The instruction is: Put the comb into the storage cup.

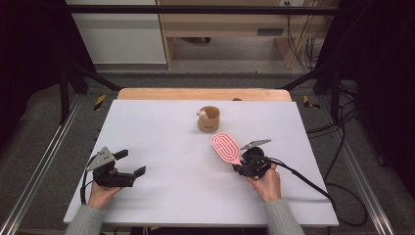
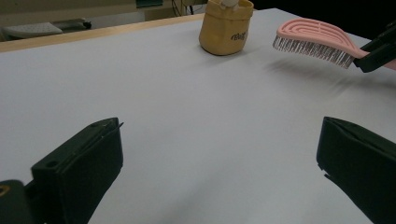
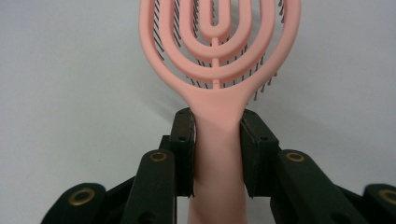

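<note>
A pink vented hairbrush [image 1: 225,148] hangs just above the white table, bristles down. My right gripper [image 1: 241,164] is shut on its handle; in the right gripper view both black pads [image 3: 186,154] squeeze the pink handle [image 3: 218,154] from either side. From the left gripper view the hairbrush [image 2: 313,39] shows at upper right, clear of the tabletop. At the table's near left my left gripper [image 1: 131,162] rests open, its jaws wide apart with only bare table between them [image 2: 219,168]. A small tan cup [image 1: 208,119] with a white figure in it stands at the table's middle back.
The white tabletop [image 1: 161,132] lies on a wooden board whose far edge shows behind. The tan cup [image 2: 226,25] is straight ahead of the left gripper, far off. Metal rails run along both sides, and cables trail off to the right.
</note>
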`<state>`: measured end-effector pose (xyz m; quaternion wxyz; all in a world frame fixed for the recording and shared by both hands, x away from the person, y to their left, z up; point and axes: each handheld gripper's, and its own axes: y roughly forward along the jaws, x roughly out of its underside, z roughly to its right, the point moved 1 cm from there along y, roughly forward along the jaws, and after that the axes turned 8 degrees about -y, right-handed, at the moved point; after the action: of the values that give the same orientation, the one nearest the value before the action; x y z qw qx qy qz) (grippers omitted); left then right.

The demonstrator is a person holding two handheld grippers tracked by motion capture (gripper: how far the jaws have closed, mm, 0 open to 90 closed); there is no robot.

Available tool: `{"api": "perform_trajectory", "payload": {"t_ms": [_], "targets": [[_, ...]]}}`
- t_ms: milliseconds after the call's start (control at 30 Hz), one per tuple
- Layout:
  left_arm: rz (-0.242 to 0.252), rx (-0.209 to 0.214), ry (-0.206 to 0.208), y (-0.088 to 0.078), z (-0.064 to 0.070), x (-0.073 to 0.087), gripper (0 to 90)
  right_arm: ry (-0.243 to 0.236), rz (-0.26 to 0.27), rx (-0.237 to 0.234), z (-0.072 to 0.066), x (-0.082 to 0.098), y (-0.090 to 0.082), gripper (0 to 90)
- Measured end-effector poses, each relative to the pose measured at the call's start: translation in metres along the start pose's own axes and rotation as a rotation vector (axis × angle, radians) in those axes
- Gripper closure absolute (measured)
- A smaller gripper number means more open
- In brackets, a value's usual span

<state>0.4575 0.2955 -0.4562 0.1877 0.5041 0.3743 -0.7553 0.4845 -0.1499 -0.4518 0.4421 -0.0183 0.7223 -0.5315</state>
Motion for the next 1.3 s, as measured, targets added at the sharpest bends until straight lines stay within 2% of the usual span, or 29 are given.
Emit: {"api": "perform_trajectory", "payload": {"t_ms": [467,733,933,1100,1300], "targets": [[0.01,-0.007,-0.009,0.001,0.001,-0.001,0.3,-0.019,0.072,-0.003,0.001,-0.002,-0.013,70.0],[0.01,-0.009,-0.013,0.002,0.003,-0.002,0.3,-0.03,0.107,-0.02,0.001,-0.003,-0.018,70.0],[0.0,-0.008,-0.015,0.005,0.005,-0.003,0.3,-0.041,0.118,-0.02,0.001,-0.003,-0.02,70.0],[-0.002,-0.008,-0.018,0.006,0.008,-0.005,0.3,-0.051,0.161,-0.03,0.001,-0.003,-0.024,70.0],[-0.003,-0.001,-0.014,0.008,0.014,-0.007,0.3,-0.059,0.178,-0.037,0.001,-0.004,-0.026,70.0]]}}
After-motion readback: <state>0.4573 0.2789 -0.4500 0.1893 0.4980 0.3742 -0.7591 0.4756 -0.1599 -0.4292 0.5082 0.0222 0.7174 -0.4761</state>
